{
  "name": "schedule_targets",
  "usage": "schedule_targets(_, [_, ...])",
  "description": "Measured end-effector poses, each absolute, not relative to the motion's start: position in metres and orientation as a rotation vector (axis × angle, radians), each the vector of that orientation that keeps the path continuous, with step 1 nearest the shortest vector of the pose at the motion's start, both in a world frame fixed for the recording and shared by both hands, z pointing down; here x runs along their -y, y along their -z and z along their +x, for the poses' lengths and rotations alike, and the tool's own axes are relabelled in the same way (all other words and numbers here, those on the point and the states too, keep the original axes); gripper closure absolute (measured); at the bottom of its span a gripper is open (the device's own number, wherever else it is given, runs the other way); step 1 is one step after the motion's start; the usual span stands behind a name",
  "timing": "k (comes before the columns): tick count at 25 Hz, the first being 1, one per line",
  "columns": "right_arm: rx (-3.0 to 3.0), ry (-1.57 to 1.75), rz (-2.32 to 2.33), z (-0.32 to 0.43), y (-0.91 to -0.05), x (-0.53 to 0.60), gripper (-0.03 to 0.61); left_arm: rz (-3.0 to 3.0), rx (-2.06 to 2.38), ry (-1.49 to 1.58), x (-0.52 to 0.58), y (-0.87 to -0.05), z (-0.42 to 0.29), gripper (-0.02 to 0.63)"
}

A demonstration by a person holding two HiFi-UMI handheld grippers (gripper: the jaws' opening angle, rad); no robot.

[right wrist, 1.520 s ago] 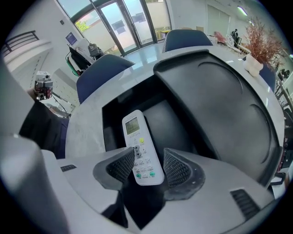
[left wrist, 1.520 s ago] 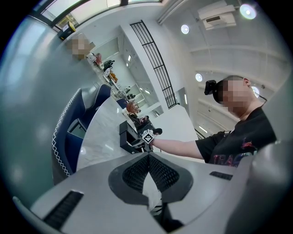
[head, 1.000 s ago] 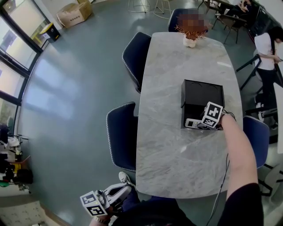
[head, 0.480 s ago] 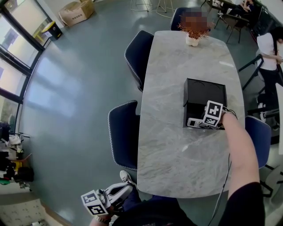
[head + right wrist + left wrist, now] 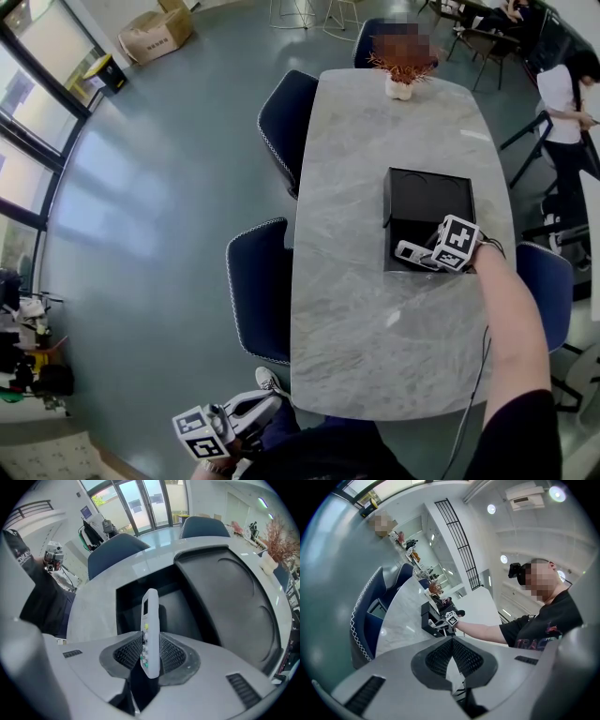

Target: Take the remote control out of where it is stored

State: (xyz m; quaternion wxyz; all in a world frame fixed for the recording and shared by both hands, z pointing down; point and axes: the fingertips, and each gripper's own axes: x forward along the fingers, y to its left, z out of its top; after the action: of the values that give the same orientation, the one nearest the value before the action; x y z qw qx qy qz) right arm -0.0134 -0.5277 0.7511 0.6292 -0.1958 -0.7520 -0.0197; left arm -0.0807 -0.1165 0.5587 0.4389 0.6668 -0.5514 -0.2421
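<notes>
A black box (image 5: pixel 427 202) lies on the grey marble table (image 5: pixel 366 319), its open front facing me. A white remote control (image 5: pixel 410 252) sticks out of that opening. My right gripper (image 5: pixel 433 260) is at the box's front right corner. In the right gripper view the remote (image 5: pixel 150 625) stands on edge between the pads (image 5: pixel 126 652), buttons to the left, its far end over the box's dark cavity (image 5: pixel 183 606). The jaws of the right gripper (image 5: pixel 150 656) are closing and the pads touch both sides of the remote. My left gripper (image 5: pixel 234 422) hangs low beside my body, off the table, shut and empty (image 5: pixel 451 648).
Two dark blue chairs (image 5: pixel 258 291) stand along the table's left side, and another (image 5: pixel 548 291) at the right. A small potted plant (image 5: pixel 401 86) sits at the far end. A person (image 5: pixel 567 103) stands at the far right. A cardboard box (image 5: pixel 155 30) lies on the floor.
The right gripper has stayed at the box's opening with the remote between its jaws, shifting only slightly. The left gripper has not moved.
</notes>
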Motion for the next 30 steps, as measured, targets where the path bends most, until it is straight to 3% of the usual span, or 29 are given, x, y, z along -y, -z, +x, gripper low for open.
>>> schedule_targets(9, [2.013,-0.125,-0.307,-0.015,-0.698,0.535,0.463,1.685,1.351,0.592,0.114,-0.556,-0.082,0.609])
schedule_targets(22, [2.455,-1.009,0.239,-0.01,-0.632,0.534,0.463,1.764,1.292,0.565,0.109,-0.547,-0.085,0.609])
schedule_targets(30, [2.574,-1.433,0.393,-0.001,-0.605,0.47,0.463,1.826,1.229,0.547,0.102,-0.539,-0.096,0.609])
